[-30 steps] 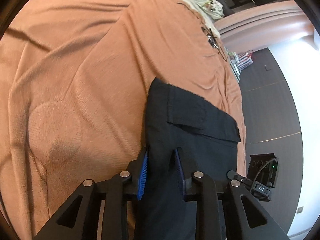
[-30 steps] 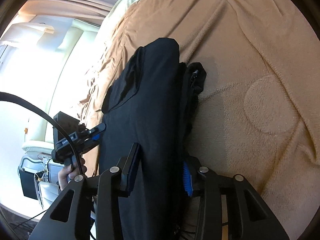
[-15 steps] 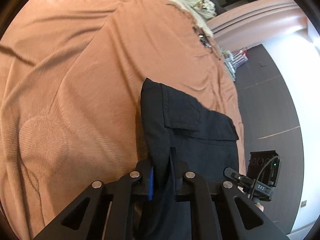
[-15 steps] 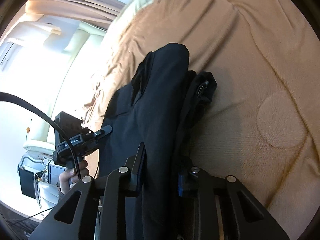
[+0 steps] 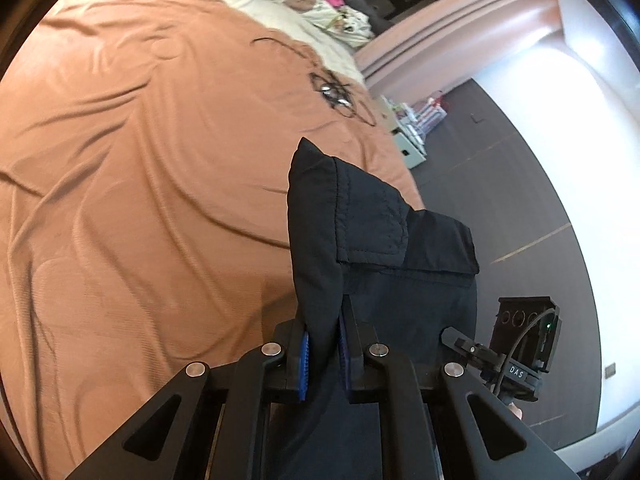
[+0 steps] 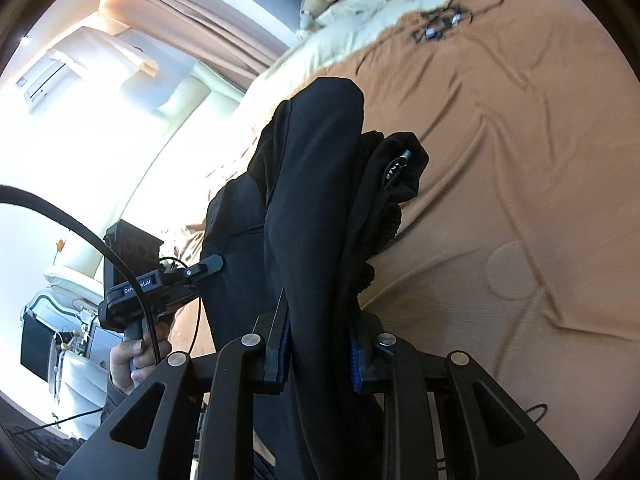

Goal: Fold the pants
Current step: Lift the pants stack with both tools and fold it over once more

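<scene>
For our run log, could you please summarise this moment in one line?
step: lifting | left gripper: shut on pants | right gripper: shut on pants | bed: below

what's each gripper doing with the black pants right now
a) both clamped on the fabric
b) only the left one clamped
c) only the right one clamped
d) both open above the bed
a: the left gripper pinches a fold of the black pants between its blue pads, and the right gripper is closed on the bunched fabric too.

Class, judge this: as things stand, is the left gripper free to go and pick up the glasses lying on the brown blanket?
Probably not. The left gripper has its jaws shut on the black pants, so it would have to let go first. The glasses lie farther up the blanket, with nothing between.
</scene>
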Demonstrator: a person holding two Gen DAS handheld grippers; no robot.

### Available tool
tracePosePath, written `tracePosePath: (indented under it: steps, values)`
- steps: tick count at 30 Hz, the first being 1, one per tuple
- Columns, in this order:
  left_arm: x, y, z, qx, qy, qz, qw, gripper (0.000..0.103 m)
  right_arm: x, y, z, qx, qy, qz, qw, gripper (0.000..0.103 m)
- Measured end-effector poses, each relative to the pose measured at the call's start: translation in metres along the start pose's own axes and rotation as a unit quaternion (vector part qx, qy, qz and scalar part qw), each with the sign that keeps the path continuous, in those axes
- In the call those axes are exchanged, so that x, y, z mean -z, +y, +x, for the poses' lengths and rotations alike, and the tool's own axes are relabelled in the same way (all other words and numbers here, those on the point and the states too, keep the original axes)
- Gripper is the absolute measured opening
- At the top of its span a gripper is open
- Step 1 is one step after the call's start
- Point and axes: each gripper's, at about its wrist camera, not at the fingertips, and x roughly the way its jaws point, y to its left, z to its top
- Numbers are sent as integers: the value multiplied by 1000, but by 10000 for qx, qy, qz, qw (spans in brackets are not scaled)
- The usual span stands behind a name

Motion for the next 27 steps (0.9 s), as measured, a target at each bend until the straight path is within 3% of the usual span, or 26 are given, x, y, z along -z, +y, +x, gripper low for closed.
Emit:
tracePosePath:
  steps: [13,27]
  values:
    - [12,-94,33,404,300,562,9972,12,11,-3,-115,550,-591,-140,9966,19]
    - [17,-190,112,699,682,1080,9893,12,20,-11,-209,1085,-987,-342,9886,19]
